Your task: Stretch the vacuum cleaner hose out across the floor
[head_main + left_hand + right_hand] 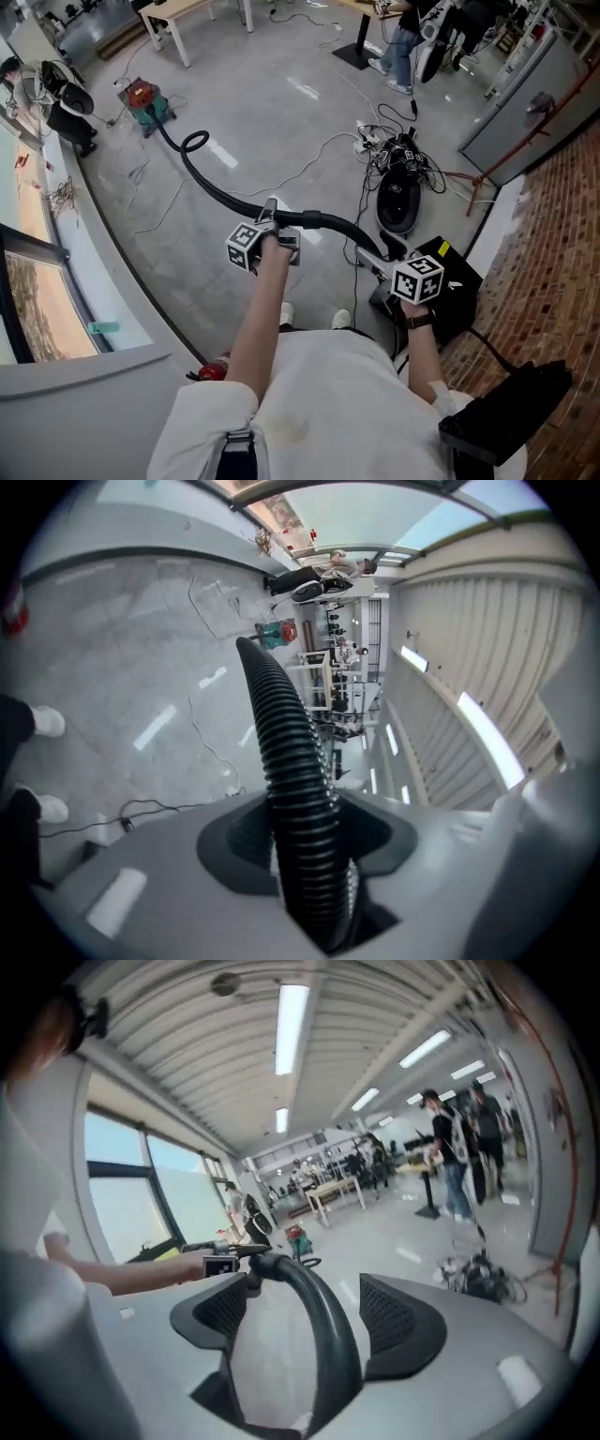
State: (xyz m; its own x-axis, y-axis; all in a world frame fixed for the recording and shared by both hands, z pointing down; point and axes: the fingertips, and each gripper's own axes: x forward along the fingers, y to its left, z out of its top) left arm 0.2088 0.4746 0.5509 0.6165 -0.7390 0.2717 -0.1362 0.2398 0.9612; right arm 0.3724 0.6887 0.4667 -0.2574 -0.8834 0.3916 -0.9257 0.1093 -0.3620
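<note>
The light, springy ribbed hose (217, 190) runs from the vacuum cleaner (145, 101) to the person. The left tool (305, 841) pinches its ribs, a sound hold. The right tool (305, 1330) stands spread, seemingly clear of the smooth bend (319, 1283).

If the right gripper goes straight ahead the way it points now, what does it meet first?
Probably the smooth curved tube, standing between the open jaws of the right gripper. Behind it in line is the left gripper, shut on the ribbed hose; depth is unclear.

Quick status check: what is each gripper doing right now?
Left gripper: closed on the corrugated hose.
Right gripper: open; the smooth hose tube sits loose between its fingers.
</note>
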